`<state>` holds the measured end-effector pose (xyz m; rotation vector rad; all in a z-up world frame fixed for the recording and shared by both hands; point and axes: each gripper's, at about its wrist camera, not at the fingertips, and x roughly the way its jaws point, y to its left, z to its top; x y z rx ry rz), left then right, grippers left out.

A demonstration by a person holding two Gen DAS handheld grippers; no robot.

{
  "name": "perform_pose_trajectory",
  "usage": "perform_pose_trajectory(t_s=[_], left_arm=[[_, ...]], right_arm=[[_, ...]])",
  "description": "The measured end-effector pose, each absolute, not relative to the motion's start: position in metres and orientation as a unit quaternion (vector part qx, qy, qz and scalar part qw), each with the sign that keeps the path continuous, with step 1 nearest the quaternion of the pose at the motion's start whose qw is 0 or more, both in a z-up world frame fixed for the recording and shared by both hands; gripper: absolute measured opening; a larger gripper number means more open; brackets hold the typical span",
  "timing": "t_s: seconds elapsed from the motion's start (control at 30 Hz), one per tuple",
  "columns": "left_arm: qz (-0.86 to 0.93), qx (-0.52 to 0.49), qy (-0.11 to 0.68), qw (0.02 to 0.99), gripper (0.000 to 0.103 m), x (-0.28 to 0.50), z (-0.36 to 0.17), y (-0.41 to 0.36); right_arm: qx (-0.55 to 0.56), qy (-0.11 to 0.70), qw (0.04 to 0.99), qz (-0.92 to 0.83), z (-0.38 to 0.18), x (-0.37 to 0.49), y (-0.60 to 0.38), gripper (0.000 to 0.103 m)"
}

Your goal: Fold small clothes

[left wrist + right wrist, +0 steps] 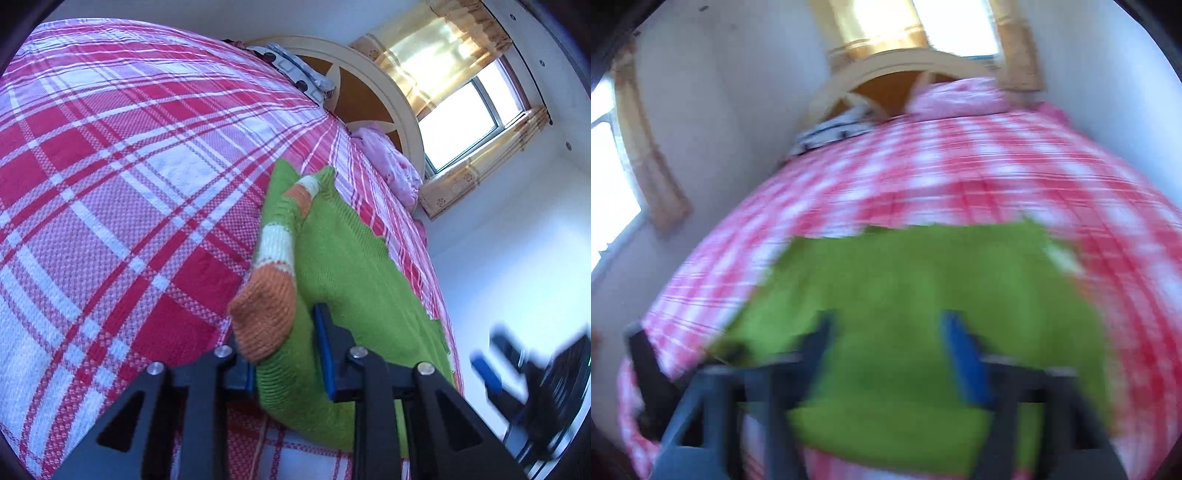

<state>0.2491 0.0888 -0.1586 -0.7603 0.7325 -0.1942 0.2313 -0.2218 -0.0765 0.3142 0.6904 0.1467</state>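
Knitwear fills the space between the fingers of the left hand-held gripper (288,354): its jaws stand narrow, pinched on the lower edge of the green sweater (354,280), with the orange cuff (266,317) of a striped sleeve draped over the left finger. That sleeve runs away from the jaws in orange, white and green bands, folded over the sweater's body. The right hand-held gripper (886,354) shows blurred in its own view, jaws wide apart above the green knit with nothing clamped between them; in the left wrist view it appears as a dark smear with a blue pad at the lower right, off the bed's edge.

The sweater lies flat near the bed's right edge and near corner, on a red-and-white checked bedspread (122,192). At the head of the bed a pink bundle of bedding (388,162) sits by the right corner and a patterned grey-white pillow (299,70) lies against the rounded cream headboard (373,77). Yellow curtains (436,48) frame the window behind. No writing or label can be read on anything.
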Motion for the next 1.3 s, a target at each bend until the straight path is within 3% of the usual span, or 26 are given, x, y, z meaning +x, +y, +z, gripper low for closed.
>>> perform_pose_trajectory(t_s=[0.3, 0.73, 0.83, 0.9, 1.03, 1.07, 1.3], left_arm=[[-0.097, -0.371, 0.343, 0.857, 0.028, 0.242, -0.160, 0.094], [-0.098, -0.384, 0.337, 0.854, 0.027, 0.234, -0.160, 0.097], [-0.097, -0.383, 0.338, 0.854, 0.027, 0.233, -0.159, 0.095], [-0.096, -0.383, 0.338, 0.854, 0.027, 0.232, -0.159, 0.094], [-0.095, -0.381, 0.340, 0.855, 0.027, 0.234, -0.158, 0.094], [-0.094, -0.379, 0.340, 0.855, 0.026, 0.237, -0.158, 0.093], [-0.087, -0.314, 0.352, 0.878, 0.020, 0.241, -0.141, 0.077]], right_arm=[[0.019, 0.437, 0.882, 0.176, -0.106, 0.367, -0.074, 0.079], [-0.162, 0.469, 0.855, 0.150, -0.159, 0.402, 0.006, 0.079], [-0.158, 0.470, 0.856, 0.147, -0.158, 0.402, 0.003, 0.078], [-0.158, 0.465, 0.857, 0.152, -0.157, 0.400, 0.002, 0.065], [-0.140, 0.464, 0.864, 0.134, -0.152, 0.402, -0.010, 0.029], [-0.128, 0.465, 0.865, 0.137, -0.151, 0.401, -0.013, 0.024], [0.066, 0.461, 0.868, 0.171, -0.135, 0.394, -0.070, 0.017]])
